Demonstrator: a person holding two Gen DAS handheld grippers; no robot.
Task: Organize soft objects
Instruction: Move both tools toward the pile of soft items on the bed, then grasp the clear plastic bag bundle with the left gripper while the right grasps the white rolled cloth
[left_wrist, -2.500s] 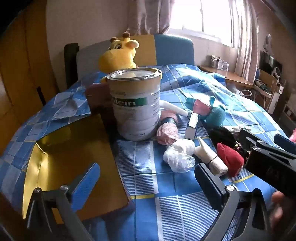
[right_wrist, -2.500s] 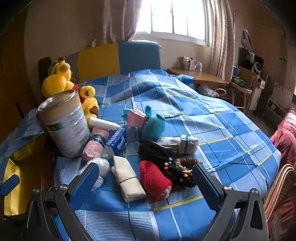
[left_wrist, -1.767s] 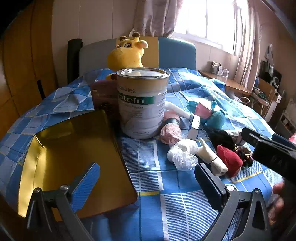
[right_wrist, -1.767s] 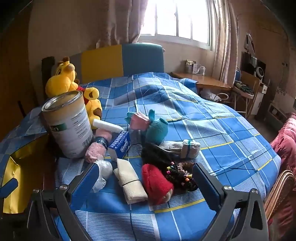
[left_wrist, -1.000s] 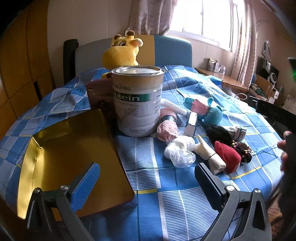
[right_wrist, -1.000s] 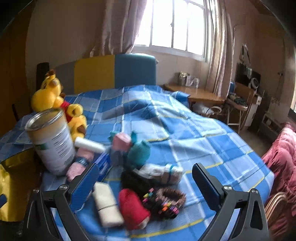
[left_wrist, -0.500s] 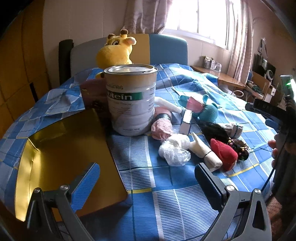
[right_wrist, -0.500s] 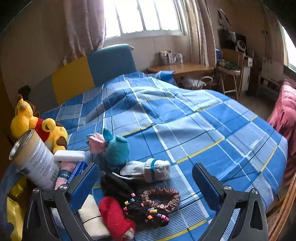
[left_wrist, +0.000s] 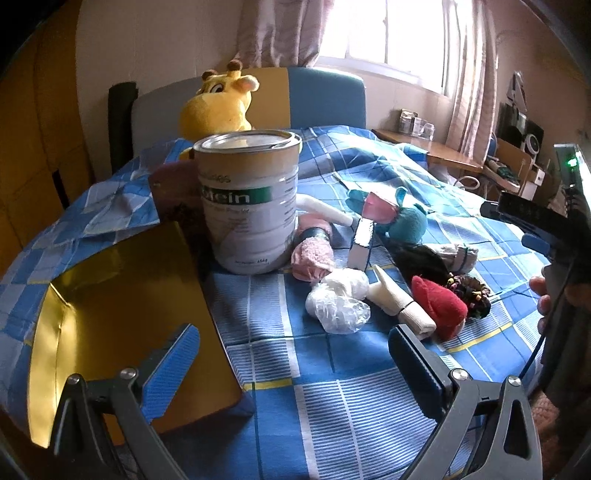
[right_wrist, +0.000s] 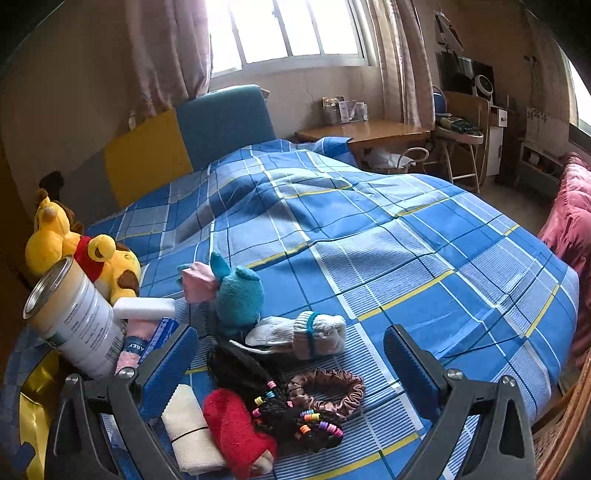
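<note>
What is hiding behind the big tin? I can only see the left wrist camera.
Observer: A little yellow bear in a red shirt. It is leaning against the giraffe.
Operator: Is the right claw holding anything?
Observer: No. The right claw is wide open and empty, pointing over the rolled white socks.

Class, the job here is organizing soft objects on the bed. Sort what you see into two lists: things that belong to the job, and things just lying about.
Belongs to the job:
red sock
cream sock roll
white sock pair
brown scrunchie
teal plush
gold box

Just lying about:
protein tin
blue tissue pack
wooden desk
</note>
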